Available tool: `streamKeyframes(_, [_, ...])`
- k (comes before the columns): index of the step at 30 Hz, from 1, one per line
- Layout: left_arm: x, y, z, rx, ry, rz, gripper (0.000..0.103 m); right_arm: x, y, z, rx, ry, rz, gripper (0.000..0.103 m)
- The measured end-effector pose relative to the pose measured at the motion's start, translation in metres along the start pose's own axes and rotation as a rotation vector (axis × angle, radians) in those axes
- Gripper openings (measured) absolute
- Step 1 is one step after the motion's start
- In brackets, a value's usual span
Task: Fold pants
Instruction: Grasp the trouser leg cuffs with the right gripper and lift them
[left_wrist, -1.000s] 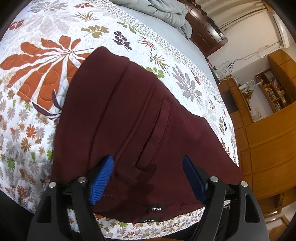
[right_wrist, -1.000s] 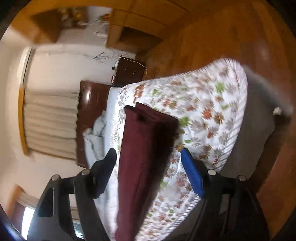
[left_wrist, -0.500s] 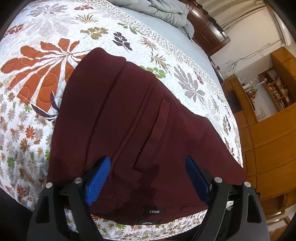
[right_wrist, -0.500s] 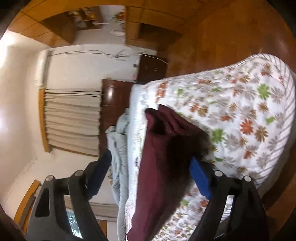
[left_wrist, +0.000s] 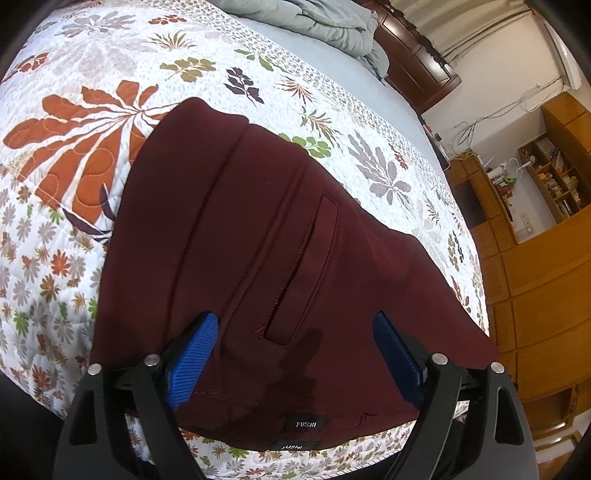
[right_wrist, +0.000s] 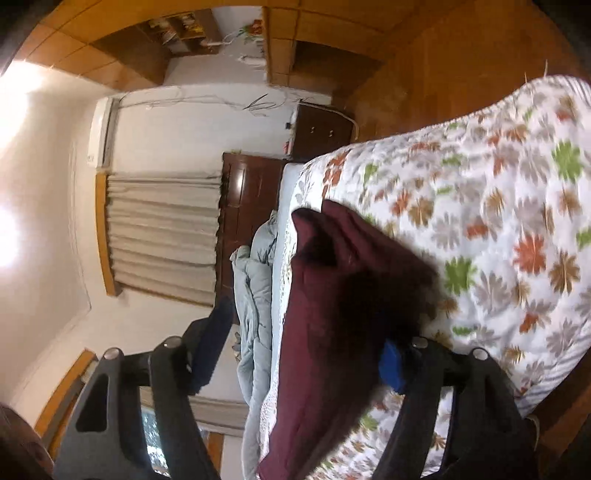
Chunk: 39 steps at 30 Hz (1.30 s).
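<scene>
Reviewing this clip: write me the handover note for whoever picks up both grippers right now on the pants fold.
Left gripper: jaws opening, wide apart over the waistband end of the maroon pants; pads not pressing.
Right gripper: jaws closing around the pants' folded edge; blurred, grip not confirmed.
Pants lie folded lengthwise on the floral quilt, labelled waistband at the near bed edge. A grey blanket sits at the bed's far end.
Done: lengthwise fold.
Left: probably the crosswise fold, then smoothing.
</scene>
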<state>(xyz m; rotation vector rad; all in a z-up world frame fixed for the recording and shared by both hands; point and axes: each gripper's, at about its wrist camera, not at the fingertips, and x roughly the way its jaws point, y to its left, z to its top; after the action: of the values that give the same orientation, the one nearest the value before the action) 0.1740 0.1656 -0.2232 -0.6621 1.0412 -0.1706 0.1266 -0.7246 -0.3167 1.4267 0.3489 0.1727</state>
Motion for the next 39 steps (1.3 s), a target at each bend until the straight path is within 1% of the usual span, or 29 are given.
streamKeyframes(2, [0.001,0.0,-0.001,0.007,-0.005,0.002,0.087,0.001,-0.002,0.0,-0.009,0.001,0.001,0.069])
streamKeyframes(4, [0.001,-0.001,-0.001,0.016,-0.005,0.01,0.087,0.003,0.001,0.005,0.0,0.006,0.008,0.074])
streamKeyframes(8, [0.001,-0.002,-0.001,0.004,-0.005,0.012,0.089,0.015,0.013,0.011,-0.044,0.011,-0.02,0.074])
streamKeyframes(9, [0.001,-0.002,-0.001,0.002,-0.006,0.01,0.089,0.015,0.013,0.012,-0.043,0.01,-0.028,0.067])
streamKeyframes(10, [0.0,-0.001,-0.001,0.001,-0.008,0.008,0.089,0.016,0.012,0.013,-0.041,0.012,-0.045,0.05])
streamKeyframes(11, [0.0,-0.001,-0.001,0.002,-0.01,0.006,0.089,0.017,0.008,0.013,-0.032,0.023,-0.062,0.038])
streamKeyframes(12, [0.0,-0.001,-0.002,0.004,-0.011,0.005,0.089,0.019,0.005,0.012,-0.018,0.033,-0.076,0.021])
streamKeyframes(13, [0.0,-0.001,-0.002,0.006,-0.012,0.005,0.089,0.02,0.002,0.012,-0.003,0.041,-0.09,0.02])
streamKeyframes(18, [-0.002,0.001,-0.003,-0.002,-0.01,-0.005,0.089,0.019,0.009,0.01,-0.019,0.027,-0.135,0.016])
streamKeyframes(22, [-0.004,0.004,-0.004,-0.002,-0.011,-0.019,0.089,0.02,0.032,0.006,-0.079,0.019,-0.178,0.016])
streamKeyframes(24, [-0.006,0.005,-0.005,-0.002,-0.012,-0.028,0.088,0.021,0.051,0.004,-0.138,0.021,-0.21,0.016])
streamKeyframes(29, [-0.009,0.008,-0.006,-0.01,-0.009,-0.054,0.089,0.032,0.115,-0.013,-0.364,0.038,-0.327,0.016])
streamKeyframes(31, [-0.01,0.009,-0.005,-0.012,-0.006,-0.063,0.088,0.035,0.132,-0.021,-0.429,0.039,-0.352,0.016])
streamKeyframes(34, [-0.01,0.009,-0.006,-0.003,-0.008,-0.071,0.088,0.043,0.164,-0.042,-0.554,0.04,-0.393,0.016])
streamKeyframes(37, [-0.012,0.011,-0.009,0.005,-0.016,-0.083,0.089,0.051,0.197,-0.067,-0.675,0.044,-0.414,0.016])
streamKeyframes(39, [-0.013,0.013,-0.01,0.007,-0.021,-0.1,0.088,0.055,0.21,-0.08,-0.728,0.047,-0.423,0.016])
